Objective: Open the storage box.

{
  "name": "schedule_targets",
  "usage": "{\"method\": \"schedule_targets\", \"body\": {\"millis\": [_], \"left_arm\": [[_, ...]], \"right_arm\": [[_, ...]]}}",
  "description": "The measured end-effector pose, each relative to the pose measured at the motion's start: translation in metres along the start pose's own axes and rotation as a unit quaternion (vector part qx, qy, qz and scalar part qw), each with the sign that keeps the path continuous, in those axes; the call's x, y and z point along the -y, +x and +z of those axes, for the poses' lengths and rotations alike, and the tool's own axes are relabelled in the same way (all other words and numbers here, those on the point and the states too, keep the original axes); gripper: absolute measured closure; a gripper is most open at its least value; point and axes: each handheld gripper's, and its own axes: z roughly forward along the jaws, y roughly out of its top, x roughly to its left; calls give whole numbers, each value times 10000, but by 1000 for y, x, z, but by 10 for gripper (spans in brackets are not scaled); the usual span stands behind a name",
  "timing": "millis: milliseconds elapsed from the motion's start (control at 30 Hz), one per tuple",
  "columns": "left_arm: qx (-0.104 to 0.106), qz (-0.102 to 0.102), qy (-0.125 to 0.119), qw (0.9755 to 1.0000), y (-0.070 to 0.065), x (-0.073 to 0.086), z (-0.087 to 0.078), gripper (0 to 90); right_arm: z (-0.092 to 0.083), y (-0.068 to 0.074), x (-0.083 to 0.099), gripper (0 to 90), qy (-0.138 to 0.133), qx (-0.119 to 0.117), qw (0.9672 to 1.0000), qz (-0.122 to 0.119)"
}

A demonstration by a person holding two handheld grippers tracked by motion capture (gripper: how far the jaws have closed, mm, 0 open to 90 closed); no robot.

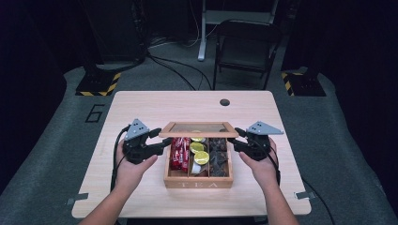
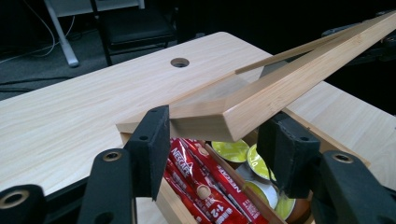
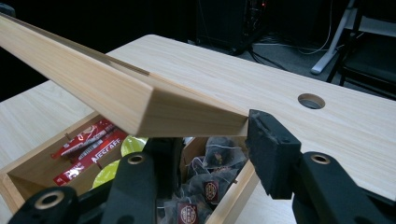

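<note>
High view shows a wooden table point(image 1: 141, 108) with an open tea box point(image 1: 198, 180) in the middle. Its lid point(image 1: 198, 129) is raised over the box, hinged at the far edge. The left gripper point(image 1: 162, 142) and right gripper point(image 1: 238, 139) each have the jaws clamped on a lid corner. If one side slips, the lid may twist or fall on the sachets point(image 1: 180, 152)

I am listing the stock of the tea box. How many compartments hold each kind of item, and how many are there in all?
Red sachets: 1
Green capsules: 1
Tea bags: 1
Total: 3 compartments in the box, under the raised lid.
</note>
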Motion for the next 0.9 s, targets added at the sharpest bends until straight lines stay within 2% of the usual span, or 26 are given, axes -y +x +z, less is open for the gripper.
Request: {"method": "schedule_targets", "body": {"millis": [233,467,900], "left_arm": [[2,-55,-48,10000,2,-3,2,460],[-76,-37,-23,10000,4,-5,5,472],[-68,-155,-207,9996,7,-2,5,489]], "right_arm": [[3,-2,-1,561,-46,8,10000,22],[10,-6,-3,564,-22,53,9999,-128],[16,-11,-5,559,-29,5,10000,-67]]}}
